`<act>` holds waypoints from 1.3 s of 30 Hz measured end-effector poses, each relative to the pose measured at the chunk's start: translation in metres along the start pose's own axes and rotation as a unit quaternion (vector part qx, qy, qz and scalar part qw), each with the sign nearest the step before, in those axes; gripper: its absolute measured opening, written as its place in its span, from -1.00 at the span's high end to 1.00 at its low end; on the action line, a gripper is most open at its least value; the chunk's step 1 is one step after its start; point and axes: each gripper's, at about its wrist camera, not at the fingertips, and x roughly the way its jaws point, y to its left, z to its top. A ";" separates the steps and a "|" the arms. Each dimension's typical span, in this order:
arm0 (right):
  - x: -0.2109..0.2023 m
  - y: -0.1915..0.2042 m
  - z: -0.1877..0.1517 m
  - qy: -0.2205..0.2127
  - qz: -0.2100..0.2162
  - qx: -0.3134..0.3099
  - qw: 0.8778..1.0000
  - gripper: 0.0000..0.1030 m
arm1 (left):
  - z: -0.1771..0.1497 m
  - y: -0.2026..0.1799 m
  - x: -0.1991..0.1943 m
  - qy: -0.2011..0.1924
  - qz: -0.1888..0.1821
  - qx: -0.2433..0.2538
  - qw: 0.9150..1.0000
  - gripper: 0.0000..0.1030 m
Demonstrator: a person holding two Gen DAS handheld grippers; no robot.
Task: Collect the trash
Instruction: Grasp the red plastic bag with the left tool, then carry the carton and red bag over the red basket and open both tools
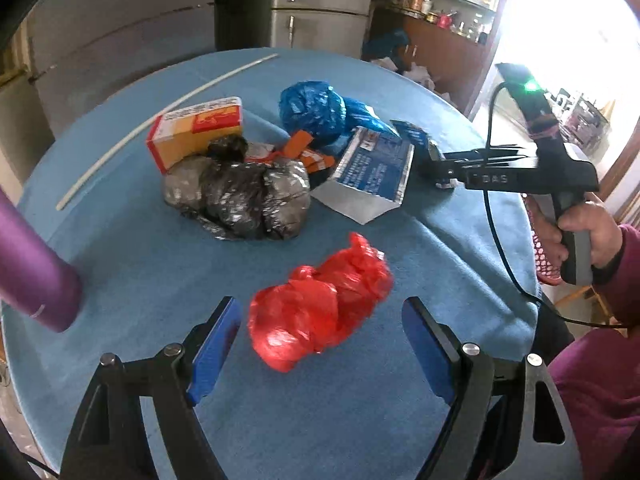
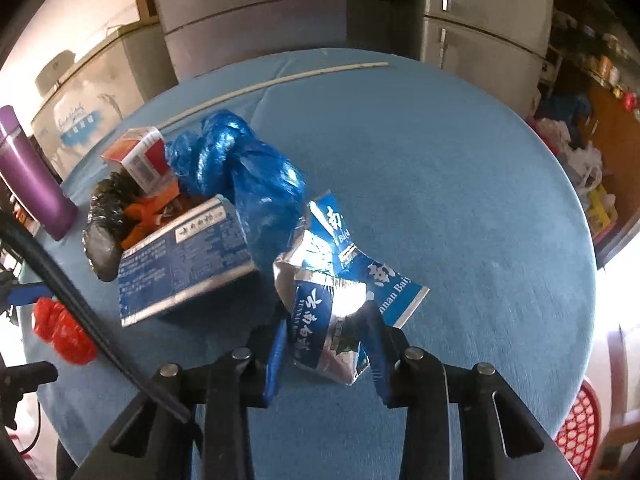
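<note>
A crumpled red plastic bag lies on the blue table, between the blue pads of my left gripper. That gripper stands open, its pads clear of the bag on both sides. My right gripper is shut on a torn blue-and-silver carton; in the left wrist view the right gripper is at the right of the pile. The pile holds a knotted blue bag, a blue printed box, a black bag and an orange box.
A purple bottle stands at the table's left edge. A thin white stick lies across the far side. A red perforated basket sits off the table's right edge. A hand and a purple sleeve are at the right.
</note>
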 end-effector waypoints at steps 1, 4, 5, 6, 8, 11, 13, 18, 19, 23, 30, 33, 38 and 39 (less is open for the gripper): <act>-0.003 -0.004 -0.003 0.000 0.005 0.009 1.000 0.26 | 0.001 0.000 0.002 0.001 -0.004 -0.002 1.000 -0.61; -0.018 -0.023 -0.017 -0.003 0.036 0.041 0.998 0.26 | 0.007 -0.001 0.011 0.003 -0.011 -0.015 1.000 -0.61; -0.023 -0.027 -0.021 -0.005 0.047 0.053 0.997 0.26 | 0.009 -0.001 0.014 0.001 -0.012 -0.023 1.000 -0.61; -0.027 -0.032 -0.024 -0.006 0.057 0.065 0.996 0.26 | 0.011 -0.001 0.018 -0.001 -0.014 -0.033 0.999 -0.61; -0.037 -0.043 -0.033 -0.008 0.079 0.088 0.993 0.26 | 0.014 0.000 0.024 0.001 -0.013 -0.048 0.999 -0.57; -0.049 -0.054 -0.045 -0.012 0.109 0.116 0.987 0.26 | 0.014 -0.002 0.031 0.003 0.000 -0.060 0.998 -0.39; -0.052 -0.057 -0.049 -0.015 0.123 0.128 0.984 0.26 | 0.011 -0.006 0.029 -0.003 -0.004 -0.073 0.997 -0.35; -0.060 -0.061 -0.058 -0.027 0.140 0.135 0.981 0.26 | 0.013 -0.023 0.028 -0.010 0.005 -0.096 0.995 -0.30; -0.059 -0.059 -0.058 -0.029 0.143 0.137 0.980 0.26 | 0.015 -0.030 0.026 -0.014 0.003 -0.095 0.995 -0.30; -0.074 -0.069 -0.062 -0.048 0.150 0.143 0.977 0.26 | 0.032 -0.057 0.020 -0.026 0.002 -0.078 0.997 -0.30; -0.102 -0.115 -0.091 -0.067 0.152 0.186 0.968 0.26 | 0.071 -0.121 0.031 -0.023 -0.031 -0.011 0.999 -0.30; -0.109 -0.139 -0.109 -0.068 0.147 0.213 0.964 0.26 | 0.090 -0.157 0.047 -0.008 -0.055 0.021 0.998 -0.30; -0.116 -0.182 -0.146 -0.061 0.153 0.275 0.947 0.26 | 0.108 -0.217 0.069 0.018 -0.083 0.085 0.993 -0.30; -0.117 -0.189 -0.153 -0.060 0.152 0.285 0.945 0.26 | 0.111 -0.232 0.078 0.028 -0.089 0.101 0.991 -0.30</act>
